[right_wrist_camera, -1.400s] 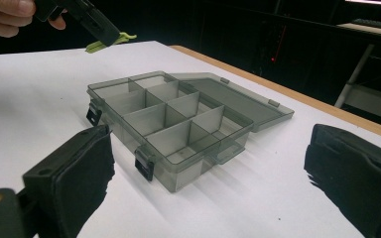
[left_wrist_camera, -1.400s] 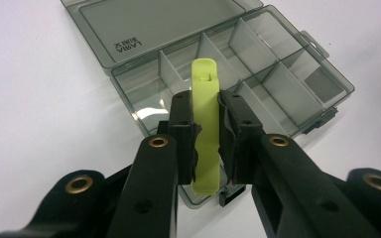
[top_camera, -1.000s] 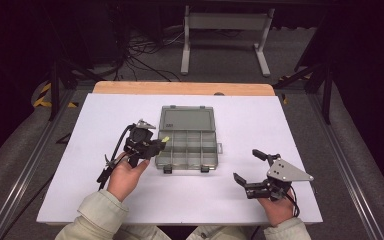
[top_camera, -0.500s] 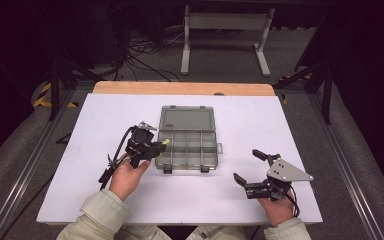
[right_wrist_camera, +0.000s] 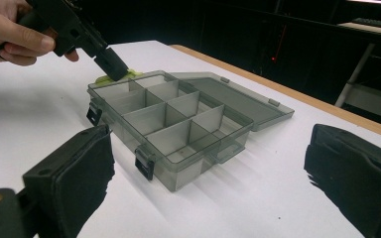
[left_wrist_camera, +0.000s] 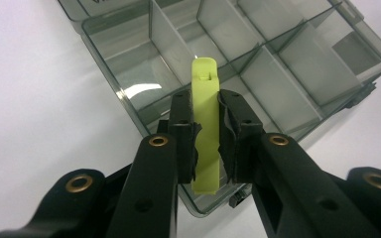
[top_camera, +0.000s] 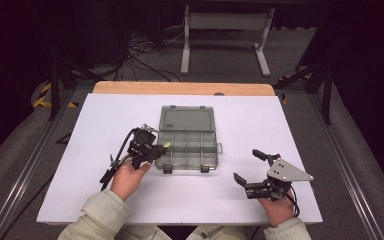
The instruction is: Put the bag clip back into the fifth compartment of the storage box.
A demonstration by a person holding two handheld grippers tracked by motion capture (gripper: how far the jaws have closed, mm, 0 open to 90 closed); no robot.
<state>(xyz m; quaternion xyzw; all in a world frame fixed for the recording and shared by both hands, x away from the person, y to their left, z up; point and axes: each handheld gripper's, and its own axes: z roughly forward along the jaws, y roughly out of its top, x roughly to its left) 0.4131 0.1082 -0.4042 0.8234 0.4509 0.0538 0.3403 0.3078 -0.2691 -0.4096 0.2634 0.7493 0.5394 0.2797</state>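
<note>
A smoky clear compartment box [top_camera: 187,147] lies mid-table with its lid [top_camera: 187,120] folded back flat. My left gripper [top_camera: 156,149] hovers at the box's front-left corner, shut on a slim yellow-green plastic piece [top_camera: 166,145]. From the left gripper view, the piece [left_wrist_camera: 206,114] stands upright between the pads [left_wrist_camera: 183,126], its tip over the box's [left_wrist_camera: 287,64] near-left compartment. My right gripper [top_camera: 252,172] rests open on the table to the right of the box. In the right gripper view its pads [right_wrist_camera: 74,183] stand wide apart, and the box [right_wrist_camera: 173,124], the left gripper [right_wrist_camera: 87,39] and the piece [right_wrist_camera: 126,74] lie ahead.
The white tabletop [top_camera: 280,120] has a wooden strip [top_camera: 180,88] along its far edge. The box's compartments look empty. A metal stand [top_camera: 225,35] and cables [top_camera: 140,50] lie on the dark floor beyond the table. A cable [top_camera: 117,160] trails from the left gripper.
My left gripper has crept a little to the right with the yellow-green piece, closer over the box's front-left corner. The right gripper has stayed put.
</note>
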